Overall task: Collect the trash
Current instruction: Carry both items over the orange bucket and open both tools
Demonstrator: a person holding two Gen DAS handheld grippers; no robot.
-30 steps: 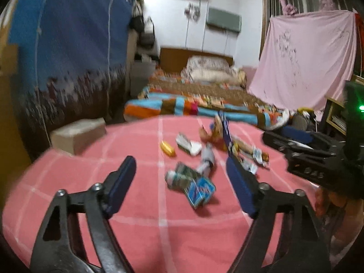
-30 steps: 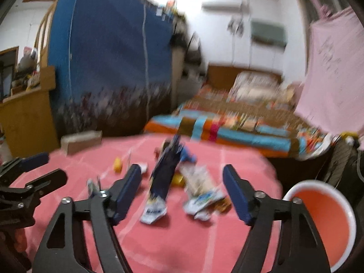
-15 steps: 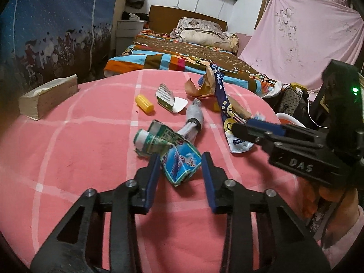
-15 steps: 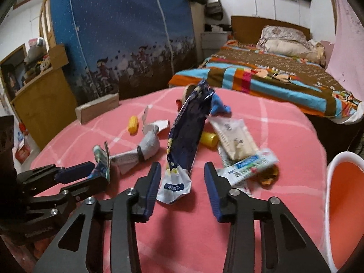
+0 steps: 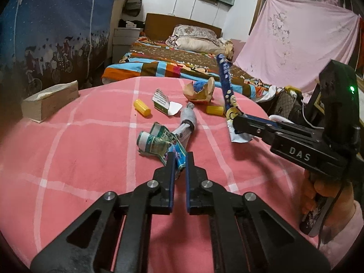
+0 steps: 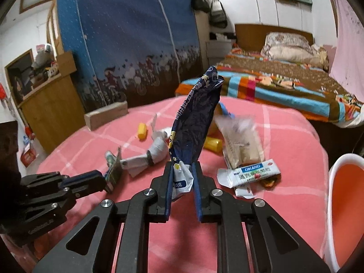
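Table [image 5: 68,159]: round, under a pink checked cloth, carrying all the litter.

Bed [image 5: 173,66]: beyond the table, striped cover and pillow.

Bin [image 6: 348,204]: orange inside, white rim, just beside the table's right edge in the right wrist view.

Block [image 5: 50,102]: tan, oblong, at the table's far left edge, well apart from the litter.

Left tongs [image 5: 180,159]: jaws had just been closing and stood clamped on the near edge of a crumpled green-and-blue carton [image 5: 159,145], which lay on the cloth at mid-table.

Right tongs [image 6: 183,173]: jaws had just been closing and gripped the white lower end of a dark blue bag [image 6: 195,122]; the bag stood upright and tall above the tongs, its bottom at the cloth.

Hand [image 5: 318,195]: pink sleeve, around the right tongs' grip in the left wrist view.

Clear packet [image 6: 241,141]: flat, right of the blue bag, blurred.

White box [image 6: 252,173]: blue-labelled, flattened, near the clear packet's lower end.

Grey tube [image 5: 187,122]: banded, lying touching the far side of the carton.

Brown wrapper [image 5: 200,91]: torn open, something blue in it, at the far side.

Small white-green box [image 5: 162,101]: opened, beside the yellow piece.

Yellow cylinders: one [image 5: 142,107] left of the small box, one [image 5: 215,110] near the blue bag's base.
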